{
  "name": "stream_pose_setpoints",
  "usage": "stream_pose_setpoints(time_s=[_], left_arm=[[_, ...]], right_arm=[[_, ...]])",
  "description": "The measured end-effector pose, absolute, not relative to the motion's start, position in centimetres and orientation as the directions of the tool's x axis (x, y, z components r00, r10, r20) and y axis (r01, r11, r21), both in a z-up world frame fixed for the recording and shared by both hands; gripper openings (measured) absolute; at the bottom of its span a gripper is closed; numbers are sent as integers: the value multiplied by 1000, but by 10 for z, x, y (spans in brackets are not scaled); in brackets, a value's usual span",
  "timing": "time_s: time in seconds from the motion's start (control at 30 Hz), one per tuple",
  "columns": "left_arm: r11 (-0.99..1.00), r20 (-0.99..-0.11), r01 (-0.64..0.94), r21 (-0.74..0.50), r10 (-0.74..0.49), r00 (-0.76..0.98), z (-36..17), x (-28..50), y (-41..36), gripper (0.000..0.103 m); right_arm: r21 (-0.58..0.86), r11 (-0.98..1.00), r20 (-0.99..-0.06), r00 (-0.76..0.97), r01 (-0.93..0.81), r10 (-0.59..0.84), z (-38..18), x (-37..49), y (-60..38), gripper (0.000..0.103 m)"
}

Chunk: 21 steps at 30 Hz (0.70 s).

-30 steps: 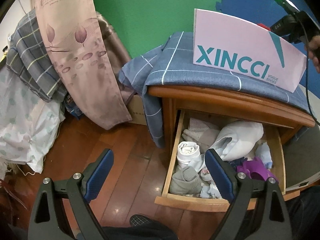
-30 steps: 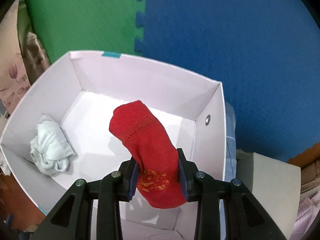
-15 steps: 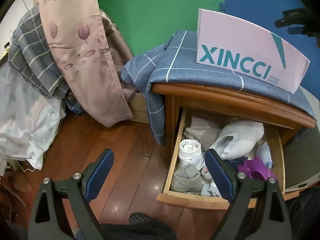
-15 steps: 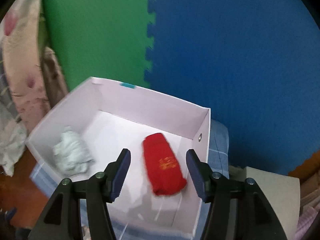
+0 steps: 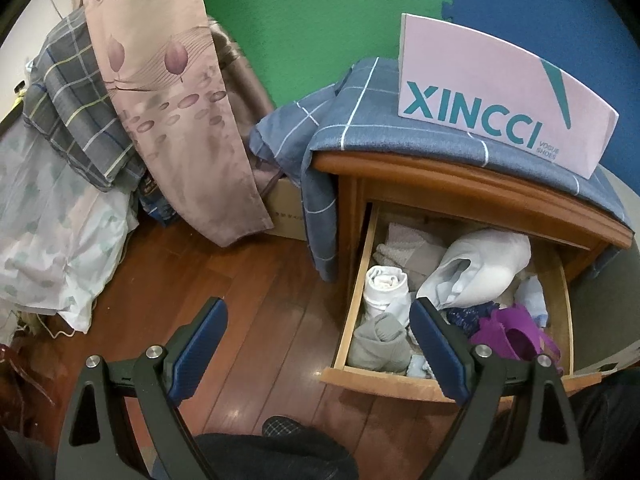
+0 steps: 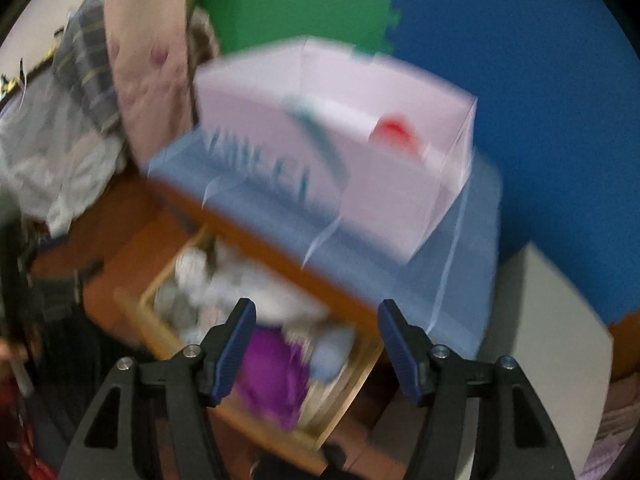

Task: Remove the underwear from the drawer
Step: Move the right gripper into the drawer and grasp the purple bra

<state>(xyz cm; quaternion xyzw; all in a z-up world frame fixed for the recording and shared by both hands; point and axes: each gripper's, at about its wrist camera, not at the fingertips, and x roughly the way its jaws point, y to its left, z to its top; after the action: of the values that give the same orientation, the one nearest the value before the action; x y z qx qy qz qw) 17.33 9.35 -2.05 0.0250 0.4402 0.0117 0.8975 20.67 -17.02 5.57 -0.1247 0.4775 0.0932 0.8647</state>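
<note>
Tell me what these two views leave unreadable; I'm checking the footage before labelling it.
- Shoe box contents: left wrist view shows only its printed front wall; in the blurred right wrist view, just a red smear.
- Back of the open drawer: hidden under the nightstand top.
- Drawer items: motion blur smears them in the right wrist view, except a purple garment.
- Right gripper: jaws opening, nothing between them.

Drawer (image 5: 362, 264) open from above, packed with clothes, its back under the nightstand top (image 5: 472, 184). Bare floor (image 5: 256, 300) lower centre is clear; hanging curtain (image 5: 168, 92) blocks upper left.
</note>
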Motion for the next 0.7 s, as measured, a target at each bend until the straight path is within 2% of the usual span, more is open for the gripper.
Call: stream_pose_setpoints(time_s=[0.13, 0.33, 0.7], left_arm=[[999, -795, -10, 52, 48, 604, -24, 174, 99, 91], [998, -811, -21, 58, 59, 583, -34, 177, 105, 91], [998, -833, -26, 60, 64, 550, -52, 184, 107, 91]], right_arm=[[-114, 944, -913, 408, -310, 23, -8, 199, -165, 65], [-101, 939, -951, 308, -330, 6, -80, 204, -154, 65], [-76, 939, -979, 206, -336, -6, -143, 226, -144, 66]])
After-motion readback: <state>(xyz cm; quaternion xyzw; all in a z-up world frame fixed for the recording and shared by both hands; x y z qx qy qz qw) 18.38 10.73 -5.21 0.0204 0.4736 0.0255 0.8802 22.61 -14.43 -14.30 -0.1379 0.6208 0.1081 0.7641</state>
